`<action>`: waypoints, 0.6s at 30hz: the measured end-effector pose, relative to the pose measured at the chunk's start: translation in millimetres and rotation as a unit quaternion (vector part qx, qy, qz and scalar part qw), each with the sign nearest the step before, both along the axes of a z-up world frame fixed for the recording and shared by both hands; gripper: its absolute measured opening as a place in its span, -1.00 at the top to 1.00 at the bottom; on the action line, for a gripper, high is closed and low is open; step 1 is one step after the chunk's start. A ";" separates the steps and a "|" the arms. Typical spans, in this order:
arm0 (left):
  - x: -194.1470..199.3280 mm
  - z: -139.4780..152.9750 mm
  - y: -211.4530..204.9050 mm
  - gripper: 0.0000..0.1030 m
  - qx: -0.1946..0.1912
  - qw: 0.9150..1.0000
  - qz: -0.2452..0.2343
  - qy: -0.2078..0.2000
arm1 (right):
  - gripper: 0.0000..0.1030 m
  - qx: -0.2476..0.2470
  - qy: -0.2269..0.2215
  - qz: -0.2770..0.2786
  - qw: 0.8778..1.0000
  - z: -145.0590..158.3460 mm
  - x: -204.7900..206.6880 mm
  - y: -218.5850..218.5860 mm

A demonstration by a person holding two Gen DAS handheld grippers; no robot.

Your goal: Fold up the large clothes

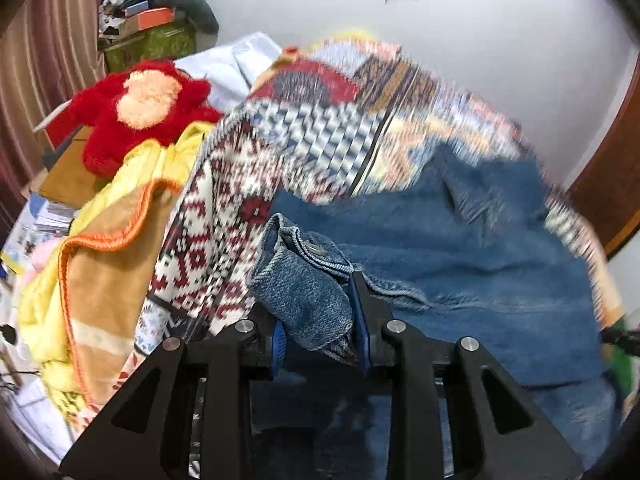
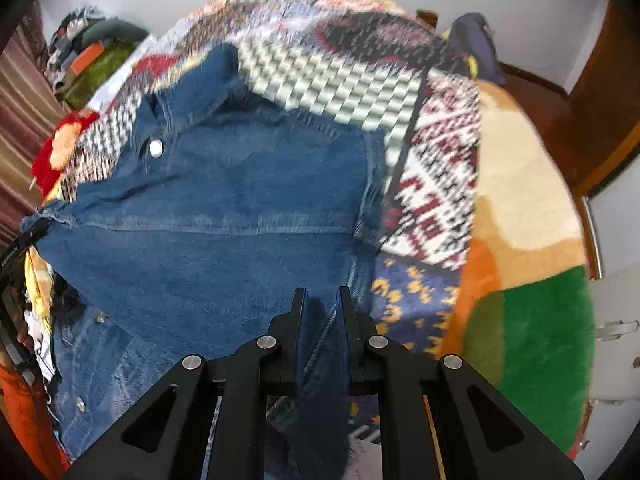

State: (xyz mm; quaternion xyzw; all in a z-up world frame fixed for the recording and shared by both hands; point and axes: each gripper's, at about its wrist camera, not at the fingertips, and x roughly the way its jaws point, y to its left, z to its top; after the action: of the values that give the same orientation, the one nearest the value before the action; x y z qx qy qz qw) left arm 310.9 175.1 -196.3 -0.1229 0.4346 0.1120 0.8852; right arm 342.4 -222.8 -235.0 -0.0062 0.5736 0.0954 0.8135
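A: Where does the garment lie? The blue denim button-front jacket [image 2: 224, 216] is spread on a multicoloured patterned knit blanket [image 2: 436, 184] over the bed, collar end toward the wall, hem end toward the cameras.

B: Agreed. Long axis, as far as the blur allows, runs from the collar and its metal snap [image 2: 155, 148] down toward us. Frames are smeared, so I cannot tell exactly how the far sleeve lies.

A: Left gripper [image 1: 320, 312]: jaws narrow, clamped on a thick bunched cuff with a snap [image 1: 304, 280], likely a sleeve end, raised off the blanket. Blue pads [image 1: 362, 320] press the wad.

B: Right gripper [image 2: 322, 300]: jaws nearly together, a thin layer of denim pinched between them near the right-hand edge of the jacket.

A: Handling judgement: denim is soft but heavy for cloth and holds a crease; seams and cuffs are stiff and thick, good grip points. Not slippery, not fragile.

B: Risk, in my view: drag on the knit blanket may pull it along. Hold at seams, cuff or hem, not at mid-panel.

A: Beside the bed: a red plush toy [image 1: 140, 108] and a yellow fleece blanket [image 1: 120, 208], well clear of the jacket.
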 end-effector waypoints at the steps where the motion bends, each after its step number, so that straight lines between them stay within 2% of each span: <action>1: -3.2 -6.7 -0.3 0.40 -0.001 1.000 0.001 0.012 | 0.83 -0.006 0.002 0.001 1.000 -6.0 -0.1 1.5; 2: -3.7 -15.3 1.3 0.37 -0.002 1.000 0.006 0.026 | 0.83 -0.013 -0.002 0.002 1.000 -10.4 -0.7 2.3; 5: -7.1 -40.7 7.0 0.07 -0.001 0.998 0.029 0.062 | 0.83 -0.035 -0.014 0.006 0.999 -13.1 -3.5 -1.0; 7: -12.5 -49.5 8.7 -0.18 0.009 0.996 0.040 0.077 | 0.83 -0.026 -0.016 0.010 0.999 -12.9 -3.8 -4.7; 10: -20.4 -54.8 11.1 -0.38 0.014 0.996 0.045 0.080 | 0.83 -0.013 -0.018 0.011 1.000 -13.9 -5.0 -10.5; 15: -33.6 -51.8 14.0 -0.61 0.022 0.996 0.038 0.082 | 0.83 -0.026 -0.034 0.023 0.999 -15.7 -13.1 -7.1; 18: -38.6 -49.5 15.1 -0.66 0.021 0.996 0.030 0.083 | 0.83 -0.079 -0.039 0.025 0.996 -18.4 -19.2 -4.6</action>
State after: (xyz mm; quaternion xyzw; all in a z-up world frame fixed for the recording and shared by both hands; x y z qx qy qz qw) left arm 272.2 190.2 -245.8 -0.1072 0.5002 0.1577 0.8447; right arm 323.2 -227.4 -253.4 -0.0888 0.5472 0.0699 0.8293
